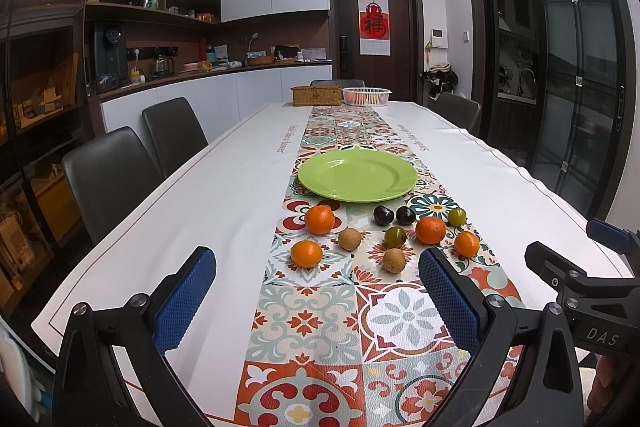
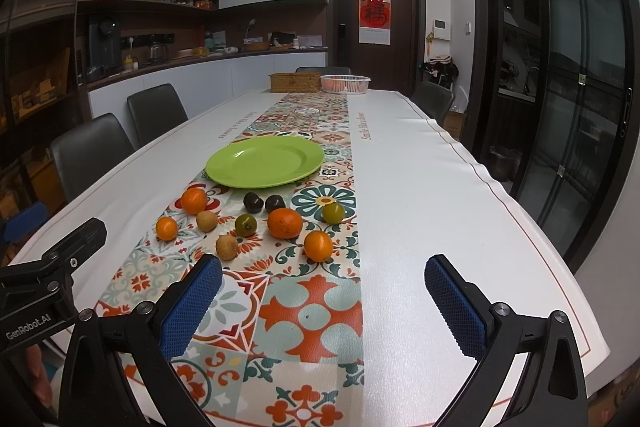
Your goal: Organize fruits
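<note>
Both claws are held spread wide and empty above the table (image 2: 440,167). The fruits lie ahead of them, short of the green plate (image 1: 357,175). An orange (image 2: 318,246) lies nearest, just ahead and slightly left of the right claw (image 2: 323,301); the left claw (image 1: 318,301) is farther from it.

Bright ceiling light, soft shadows — sharp centre, fisheye-warped dark edges.

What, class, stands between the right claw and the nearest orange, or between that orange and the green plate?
Nothing blocks the open right claw from the nearest orange. Toward the green plate, a bigger orange and two dark fruits lie on the table between; lifting over clears them.
</note>
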`<state>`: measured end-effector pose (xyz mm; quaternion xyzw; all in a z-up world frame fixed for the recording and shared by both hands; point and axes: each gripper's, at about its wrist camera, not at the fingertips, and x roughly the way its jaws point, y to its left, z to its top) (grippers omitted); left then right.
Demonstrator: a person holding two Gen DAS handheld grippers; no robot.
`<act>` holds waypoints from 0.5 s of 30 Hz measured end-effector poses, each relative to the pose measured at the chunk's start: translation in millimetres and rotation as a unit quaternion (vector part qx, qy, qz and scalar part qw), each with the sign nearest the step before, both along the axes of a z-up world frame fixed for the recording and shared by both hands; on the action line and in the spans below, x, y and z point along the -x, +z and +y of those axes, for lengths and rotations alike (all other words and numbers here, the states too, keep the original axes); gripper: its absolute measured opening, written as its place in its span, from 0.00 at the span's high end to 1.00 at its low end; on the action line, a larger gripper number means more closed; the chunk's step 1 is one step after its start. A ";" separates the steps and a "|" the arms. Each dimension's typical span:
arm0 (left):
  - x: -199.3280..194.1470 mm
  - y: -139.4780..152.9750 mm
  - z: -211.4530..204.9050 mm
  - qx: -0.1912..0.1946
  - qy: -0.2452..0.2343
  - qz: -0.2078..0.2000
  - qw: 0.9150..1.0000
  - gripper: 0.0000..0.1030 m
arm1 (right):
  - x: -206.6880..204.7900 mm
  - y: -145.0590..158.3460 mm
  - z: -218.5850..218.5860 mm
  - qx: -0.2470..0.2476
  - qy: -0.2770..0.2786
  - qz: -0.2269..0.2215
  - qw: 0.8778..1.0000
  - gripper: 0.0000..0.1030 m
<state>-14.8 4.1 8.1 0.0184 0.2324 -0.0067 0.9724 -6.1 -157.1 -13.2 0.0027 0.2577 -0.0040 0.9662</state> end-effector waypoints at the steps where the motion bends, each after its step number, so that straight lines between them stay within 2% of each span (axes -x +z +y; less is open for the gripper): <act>1: 0.0 0.1 -0.1 0.000 0.000 0.000 1.000 0.00 | 0.2 -0.1 0.3 0.000 0.000 0.000 1.000 0.00; 15: 1.2 0.3 0.3 0.000 0.000 -0.001 1.000 0.00 | 0.8 -0.4 1.6 0.000 0.000 0.000 1.000 0.00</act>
